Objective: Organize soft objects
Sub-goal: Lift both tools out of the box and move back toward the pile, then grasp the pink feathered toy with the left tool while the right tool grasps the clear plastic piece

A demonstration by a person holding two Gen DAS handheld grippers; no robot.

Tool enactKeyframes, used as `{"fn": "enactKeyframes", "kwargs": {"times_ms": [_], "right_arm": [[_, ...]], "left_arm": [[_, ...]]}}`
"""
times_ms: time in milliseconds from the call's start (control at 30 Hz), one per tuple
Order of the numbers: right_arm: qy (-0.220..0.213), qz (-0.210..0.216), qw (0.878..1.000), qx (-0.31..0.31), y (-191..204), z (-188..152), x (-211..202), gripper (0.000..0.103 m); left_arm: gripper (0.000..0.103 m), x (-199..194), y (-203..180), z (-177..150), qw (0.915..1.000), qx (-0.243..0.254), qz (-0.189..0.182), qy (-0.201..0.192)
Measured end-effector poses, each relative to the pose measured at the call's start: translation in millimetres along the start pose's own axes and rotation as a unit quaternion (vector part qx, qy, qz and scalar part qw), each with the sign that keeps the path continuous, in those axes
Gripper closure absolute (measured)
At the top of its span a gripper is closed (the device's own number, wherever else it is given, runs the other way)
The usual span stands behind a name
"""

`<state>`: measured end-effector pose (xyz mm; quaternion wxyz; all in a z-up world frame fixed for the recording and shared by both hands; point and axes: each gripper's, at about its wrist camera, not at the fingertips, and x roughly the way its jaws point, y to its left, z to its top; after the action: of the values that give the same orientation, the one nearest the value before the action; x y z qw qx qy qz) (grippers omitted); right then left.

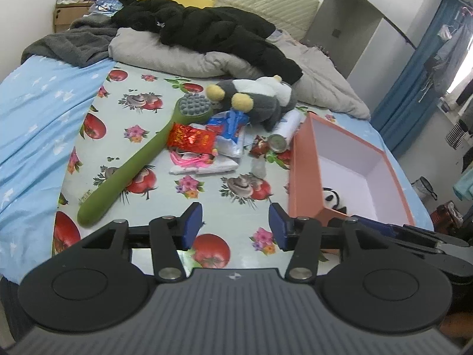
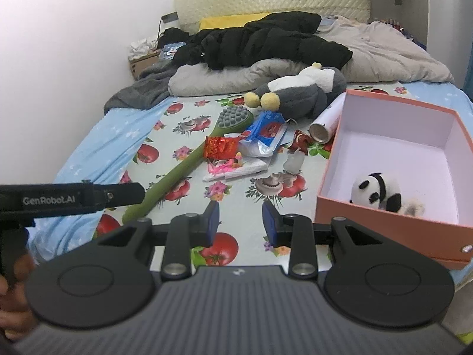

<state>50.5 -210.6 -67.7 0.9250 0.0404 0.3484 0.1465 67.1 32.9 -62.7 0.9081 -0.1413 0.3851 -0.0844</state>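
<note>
Both hand-held grippers hang side by side over the near end of a bed, each angled downward toward a fruit-print cloth (image 1: 153, 148). The left gripper (image 1: 236, 226) has its blue pads (image 1: 193, 222) spread, with only the cloth showing between them. The right gripper (image 2: 241, 223) holds its pads (image 2: 213, 222) a narrower gap apart, likewise with nothing between them. In the right wrist view the left gripper's black body crosses the left edge, and part of the person's hand (image 2: 11, 293) shows below it.

A small panda plush (image 2: 378, 192) lies in the near corner of an orange box (image 2: 399, 227) with a pale interior, resting on the cloth to the right of both grippers. A larger grey and white penguin plush (image 1: 257, 94) lies farther up the bed, beside a green long-handled massage brush (image 1: 139, 159), snack packets (image 1: 192, 139) and a white tube (image 1: 285, 133). Behind them lie a black jacket (image 1: 212, 29) and a grey duvet (image 1: 183, 56).
</note>
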Motion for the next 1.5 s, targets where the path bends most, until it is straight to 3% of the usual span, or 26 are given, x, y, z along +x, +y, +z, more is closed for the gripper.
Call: {"fn": "enactKeyframes", "kwargs": {"times_ms": [200,467,767,933,1000,1200,1300,1500], "right_arm": [[0.013,-0.016,1.0,-0.005,0,15,41,0.068],[0.03,-0.042,0.999,-0.007,-4,40,117,0.068],[0.054,-0.123,0.991,-0.023,-21,47,226,0.068],[0.063,-0.171,0.982,-0.046,-30,51,269,0.068],[0.076,-0.19,0.977,-0.055,-33,52,283,0.068],[0.114,-0.185,0.975,-0.051,-43,54,304,0.066],[0.121,-0.18,0.975,-0.051,-43,56,303,0.067],[0.103,-0.162,0.981,-0.038,-48,51,286,0.081]], "left_arm": [[0.047,44,18,28,0.9997,-0.011,-0.014,0.017],[0.046,141,38,79,0.9977,-0.001,-0.041,0.055],[0.045,283,69,102,0.9908,0.015,-0.056,0.122],[0.045,330,75,101,0.9853,0.021,-0.047,0.163],[0.045,339,75,99,0.9822,0.022,-0.053,0.179],[0.05,349,61,99,0.9788,0.054,-0.038,0.194],[0.055,349,57,95,0.9805,0.058,-0.033,0.185],[0.056,334,52,82,0.9881,0.057,-0.022,0.141]]}}
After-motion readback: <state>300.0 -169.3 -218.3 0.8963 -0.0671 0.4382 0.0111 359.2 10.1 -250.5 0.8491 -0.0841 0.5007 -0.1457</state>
